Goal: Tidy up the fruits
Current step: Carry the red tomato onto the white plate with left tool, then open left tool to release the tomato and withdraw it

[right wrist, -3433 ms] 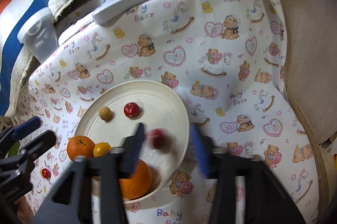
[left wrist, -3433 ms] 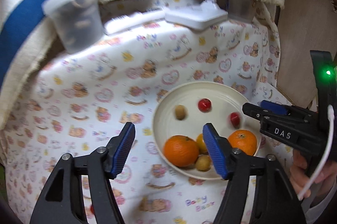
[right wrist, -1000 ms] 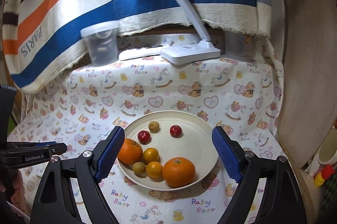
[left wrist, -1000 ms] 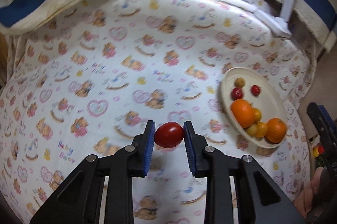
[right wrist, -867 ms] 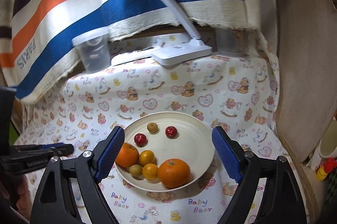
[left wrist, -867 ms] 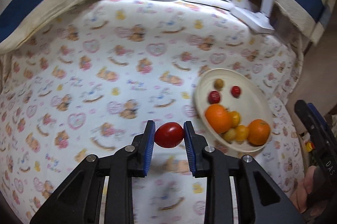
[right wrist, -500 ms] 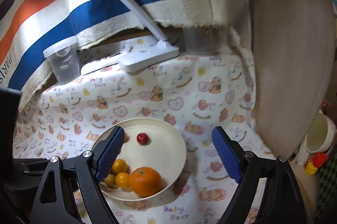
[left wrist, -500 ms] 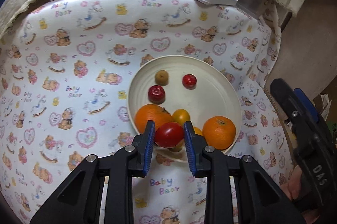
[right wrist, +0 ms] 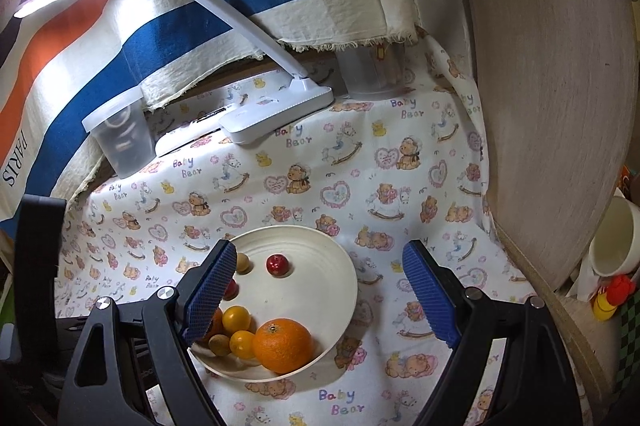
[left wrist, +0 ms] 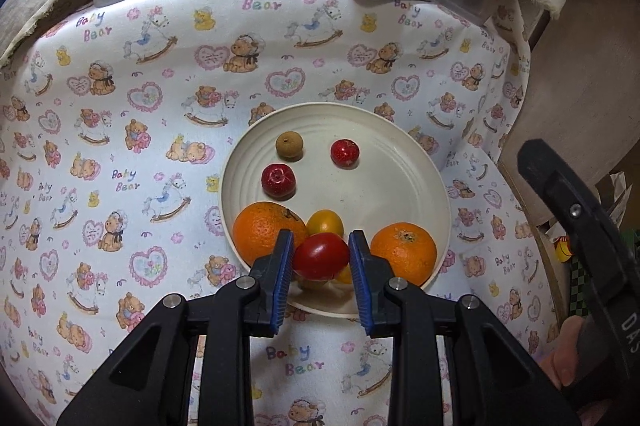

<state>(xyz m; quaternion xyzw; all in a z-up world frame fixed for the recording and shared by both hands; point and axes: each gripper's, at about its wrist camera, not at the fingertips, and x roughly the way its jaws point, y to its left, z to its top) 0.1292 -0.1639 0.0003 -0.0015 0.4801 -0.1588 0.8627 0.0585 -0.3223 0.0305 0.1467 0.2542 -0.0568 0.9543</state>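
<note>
The left gripper point(left wrist: 321, 272) has black plastic arms with triangular cut-outs, silver screws at the joints and blue ribbed pads point(left wrist: 282, 280). The right gripper point(right wrist: 320, 298) has the same black arms, silver screws and blue pads point(right wrist: 429, 296). At the right edge of the left view its black body carries white letters "DAS".

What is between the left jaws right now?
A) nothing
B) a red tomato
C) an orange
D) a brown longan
B: the left gripper is shut on a red tomato, held over the near edge of the plate between the two oranges.
</note>
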